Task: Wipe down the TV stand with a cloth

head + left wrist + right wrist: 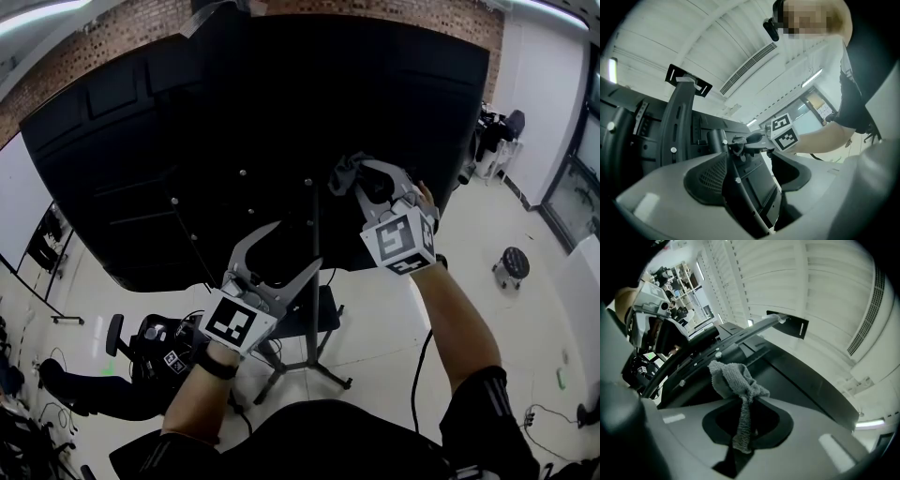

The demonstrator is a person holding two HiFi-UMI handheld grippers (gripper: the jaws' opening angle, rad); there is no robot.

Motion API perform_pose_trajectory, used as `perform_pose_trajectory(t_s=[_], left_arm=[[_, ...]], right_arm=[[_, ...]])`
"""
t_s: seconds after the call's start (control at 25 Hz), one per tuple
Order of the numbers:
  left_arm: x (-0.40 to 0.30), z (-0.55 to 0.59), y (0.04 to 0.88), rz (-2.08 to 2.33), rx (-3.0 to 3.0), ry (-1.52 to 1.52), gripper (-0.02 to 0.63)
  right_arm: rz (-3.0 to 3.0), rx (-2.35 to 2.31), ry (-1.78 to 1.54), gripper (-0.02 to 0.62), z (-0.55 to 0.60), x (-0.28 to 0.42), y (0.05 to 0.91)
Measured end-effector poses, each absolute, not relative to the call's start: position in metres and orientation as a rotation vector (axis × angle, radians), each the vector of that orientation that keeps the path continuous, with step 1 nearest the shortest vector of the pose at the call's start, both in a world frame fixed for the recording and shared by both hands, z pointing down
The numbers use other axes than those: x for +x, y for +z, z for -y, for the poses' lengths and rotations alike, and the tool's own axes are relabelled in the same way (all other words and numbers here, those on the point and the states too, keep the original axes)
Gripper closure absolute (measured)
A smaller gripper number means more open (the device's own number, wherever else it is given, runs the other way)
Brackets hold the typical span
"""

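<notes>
Right hand-held gripper [356,185] pinching cloth [733,378], near post [314,281]

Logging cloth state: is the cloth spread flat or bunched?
Bunched: the grey cloth sits crumpled, pinched in the right gripper, with one strip trailing back between the jaws.

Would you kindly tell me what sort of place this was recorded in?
Probably an office or lab room, indoors: a large TV on a floor stand, a brick wall behind it, and a stool off to the side.
</notes>
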State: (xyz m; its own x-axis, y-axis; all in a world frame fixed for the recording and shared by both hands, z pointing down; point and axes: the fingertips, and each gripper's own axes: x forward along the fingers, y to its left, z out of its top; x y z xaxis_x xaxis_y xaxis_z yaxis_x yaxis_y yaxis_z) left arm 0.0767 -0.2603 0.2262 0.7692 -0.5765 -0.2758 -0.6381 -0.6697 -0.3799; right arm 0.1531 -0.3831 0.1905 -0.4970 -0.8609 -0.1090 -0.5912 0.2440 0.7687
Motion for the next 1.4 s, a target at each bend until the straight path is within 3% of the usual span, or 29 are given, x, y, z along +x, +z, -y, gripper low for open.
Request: perform_pose_trajectory(t_s=[0.64, 1.12, 1.4], left_arm=[[0.134, 0.265, 0.241, -0.837, -2.527, 0.167, 0.285], [0.111, 0.273, 0.252, -0.952, -2.552, 0.178, 0.284], [0.103, 0.274, 0.262, -0.979, -2.555, 0.155, 0.284]], right_arm=[[2.167, 1.534, -0.963, 0.555, 0.396, 0.261, 0.189], [2.466, 1.13, -1.021, 0.555, 0.356, 0.123, 0.23], [2.423, 1.131, -0.993, 0.555, 0.378, 0.12, 0.255]])
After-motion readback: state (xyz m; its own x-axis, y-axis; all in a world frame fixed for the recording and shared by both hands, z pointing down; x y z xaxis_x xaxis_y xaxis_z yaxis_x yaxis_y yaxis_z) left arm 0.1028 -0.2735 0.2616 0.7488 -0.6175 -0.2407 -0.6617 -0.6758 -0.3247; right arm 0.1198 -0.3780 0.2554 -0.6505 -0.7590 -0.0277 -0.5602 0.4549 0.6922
